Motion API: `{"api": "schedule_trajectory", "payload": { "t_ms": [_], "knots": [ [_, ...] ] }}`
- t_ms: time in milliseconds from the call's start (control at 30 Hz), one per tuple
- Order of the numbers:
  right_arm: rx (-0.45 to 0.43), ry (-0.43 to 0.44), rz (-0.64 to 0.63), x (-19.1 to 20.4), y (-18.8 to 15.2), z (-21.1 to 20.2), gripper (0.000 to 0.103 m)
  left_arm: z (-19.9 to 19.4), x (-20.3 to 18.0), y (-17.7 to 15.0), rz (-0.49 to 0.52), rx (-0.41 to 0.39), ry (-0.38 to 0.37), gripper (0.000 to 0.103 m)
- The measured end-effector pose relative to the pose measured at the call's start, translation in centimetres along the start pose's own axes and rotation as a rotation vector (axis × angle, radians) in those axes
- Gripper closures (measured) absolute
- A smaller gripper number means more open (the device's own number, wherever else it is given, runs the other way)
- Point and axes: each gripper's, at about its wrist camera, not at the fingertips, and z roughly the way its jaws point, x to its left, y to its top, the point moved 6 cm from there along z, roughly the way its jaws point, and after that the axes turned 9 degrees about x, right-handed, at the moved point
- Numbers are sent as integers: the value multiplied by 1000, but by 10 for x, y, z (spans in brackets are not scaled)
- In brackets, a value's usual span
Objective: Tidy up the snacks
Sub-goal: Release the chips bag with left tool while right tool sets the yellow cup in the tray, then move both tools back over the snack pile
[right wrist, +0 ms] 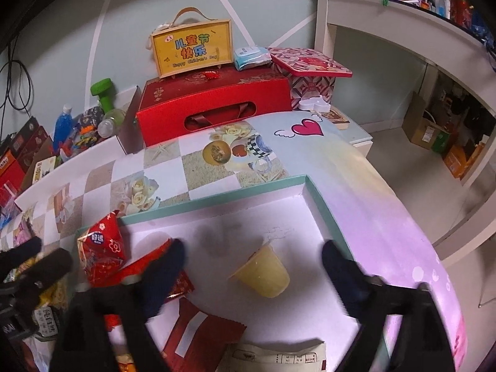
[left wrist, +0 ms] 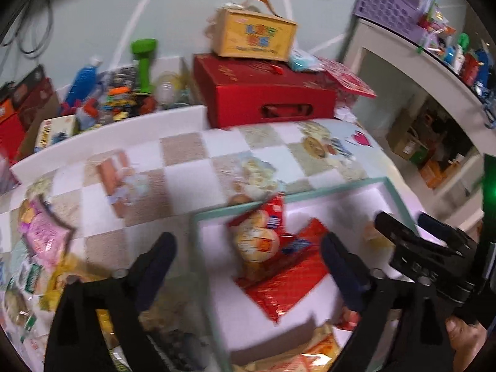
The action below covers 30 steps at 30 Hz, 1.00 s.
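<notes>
Checked, flower-printed surface [right wrist: 155,167]: bare squares beyond tray, red gift box [right wrist: 217,105] at far edge.

Shallow white tray with mint-green rim [right wrist: 217,193]: open floor toward right wall; red foil snack packets [left wrist: 288,276] heaped at left side.

Left hand-held gripper [left wrist: 248,266]: spread wide, empty, above red packets.

Right hand-held gripper [right wrist: 251,269]: spread wide, empty, straddled pale yellow plastic jelly cup [right wrist: 263,271] lying tipped on tray floor, untouched.

Judged best: kept next drop low, aimed at bare floor, stayed clear of rim.
</notes>
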Motion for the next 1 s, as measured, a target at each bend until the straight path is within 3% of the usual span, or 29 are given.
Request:
{"api": "schedule_trajectory", "payload": {
  "t_ms": [267, 567, 800, 1000],
  "knots": [
    [16, 8, -20, 11, -14, 0, 0, -7, 34, -12, -64, -28, 120, 1],
    [-13, 43, -31, 42, -24, -30, 0, -40, 54, -35, -96, -82, 113, 0],
    [-43, 80, -61, 77, -28, -62, 0, -73, 75, -48, -92, -100, 166, 0],
    [-59, 131, -58, 109, -35, -83, 0, -103, 112, -66, -148, -124, 208, 0]
  ]
}}
